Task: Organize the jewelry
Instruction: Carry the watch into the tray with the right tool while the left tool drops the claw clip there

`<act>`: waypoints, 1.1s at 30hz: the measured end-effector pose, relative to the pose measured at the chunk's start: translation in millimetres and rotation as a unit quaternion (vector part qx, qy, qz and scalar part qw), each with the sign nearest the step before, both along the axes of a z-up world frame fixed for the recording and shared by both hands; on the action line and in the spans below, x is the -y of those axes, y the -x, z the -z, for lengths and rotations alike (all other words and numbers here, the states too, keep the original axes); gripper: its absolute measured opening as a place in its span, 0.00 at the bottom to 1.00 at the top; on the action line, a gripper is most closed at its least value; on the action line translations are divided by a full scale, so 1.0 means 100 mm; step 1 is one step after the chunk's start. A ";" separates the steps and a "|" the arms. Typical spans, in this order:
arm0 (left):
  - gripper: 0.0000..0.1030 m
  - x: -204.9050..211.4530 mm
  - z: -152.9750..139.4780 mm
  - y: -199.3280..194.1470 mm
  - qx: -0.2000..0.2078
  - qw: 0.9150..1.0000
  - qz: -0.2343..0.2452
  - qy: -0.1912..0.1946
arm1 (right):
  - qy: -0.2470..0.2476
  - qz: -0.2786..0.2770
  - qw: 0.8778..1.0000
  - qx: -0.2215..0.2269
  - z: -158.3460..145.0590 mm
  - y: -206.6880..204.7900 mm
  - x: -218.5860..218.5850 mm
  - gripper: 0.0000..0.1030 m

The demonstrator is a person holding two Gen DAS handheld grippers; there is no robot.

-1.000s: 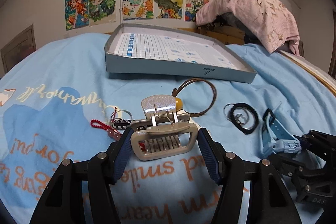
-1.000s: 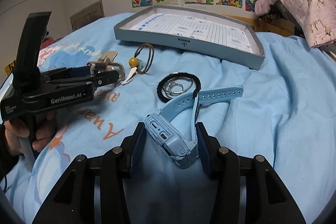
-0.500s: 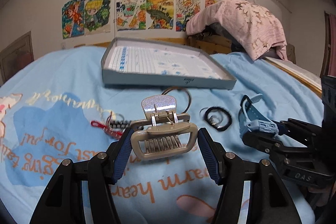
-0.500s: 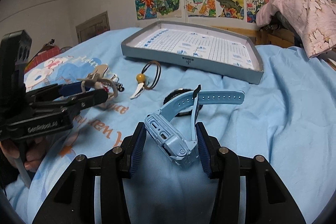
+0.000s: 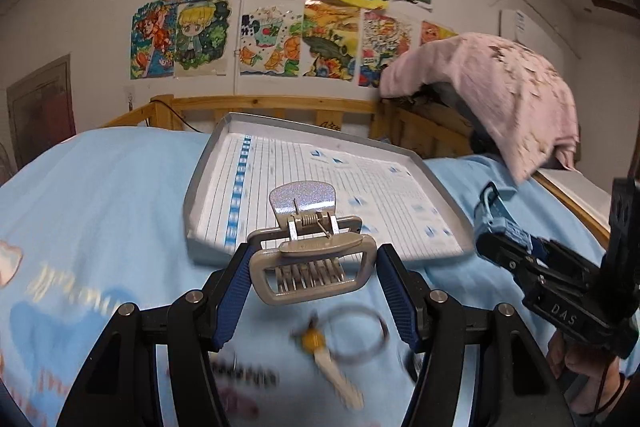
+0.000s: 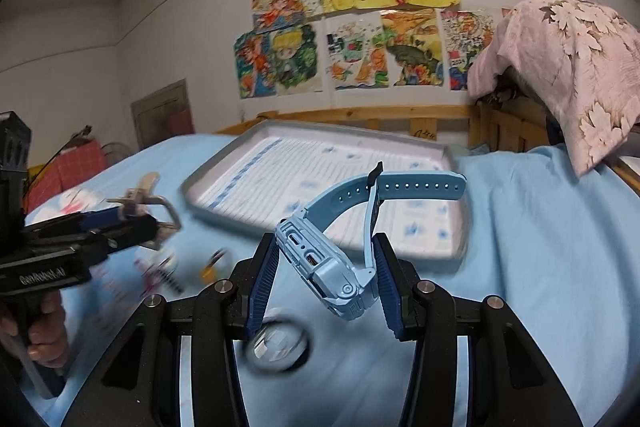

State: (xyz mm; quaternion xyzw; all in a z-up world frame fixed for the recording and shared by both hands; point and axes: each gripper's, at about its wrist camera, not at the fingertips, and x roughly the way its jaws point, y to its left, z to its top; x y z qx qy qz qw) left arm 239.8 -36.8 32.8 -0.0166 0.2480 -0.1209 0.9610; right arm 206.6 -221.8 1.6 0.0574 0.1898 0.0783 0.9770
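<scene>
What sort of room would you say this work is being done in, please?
Most likely a child's bedroom. The items lie on a bed with a light blue printed sheet and a wooden bed frame behind it, and colourful children's drawings are taped to the wall above.

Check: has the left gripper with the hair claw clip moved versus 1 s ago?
Yes. The left gripper, shut on the hair claw clip, has advanced toward the gray tray.

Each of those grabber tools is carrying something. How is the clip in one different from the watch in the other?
The hair claw clip is beige and silvery with a bare metal spring; the watch is light blue all over. The hair claw clip is short and rigid with comb teeth, while the watch trails a long holed strap. The left gripper holds the clip, the right gripper the watch. Both are lifted near the grey tray.
</scene>
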 end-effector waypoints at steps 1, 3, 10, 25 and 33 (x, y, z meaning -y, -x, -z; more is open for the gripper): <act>0.58 0.01 0.01 -0.11 -0.007 1.000 -0.002 0.002 | -0.004 0.002 1.000 -0.004 0.01 -0.11 0.04 0.41; 0.58 0.04 0.05 -0.36 -0.017 1.000 -0.013 0.011 | -0.001 0.010 1.000 -0.012 0.03 -0.35 0.08 0.41; 0.58 0.17 0.26 -0.87 -0.061 0.998 -0.026 -0.008 | -0.010 0.009 0.998 -0.056 0.20 -1.05 0.16 0.41; 0.90 0.11 0.25 -0.57 -0.053 0.996 -0.056 0.036 | -0.034 0.028 0.996 -0.074 0.35 -1.11 0.25 0.55; 1.00 -0.13 -0.11 0.25 0.030 0.994 -0.091 0.057 | -0.029 0.026 0.999 0.020 -0.09 -0.36 0.26 0.94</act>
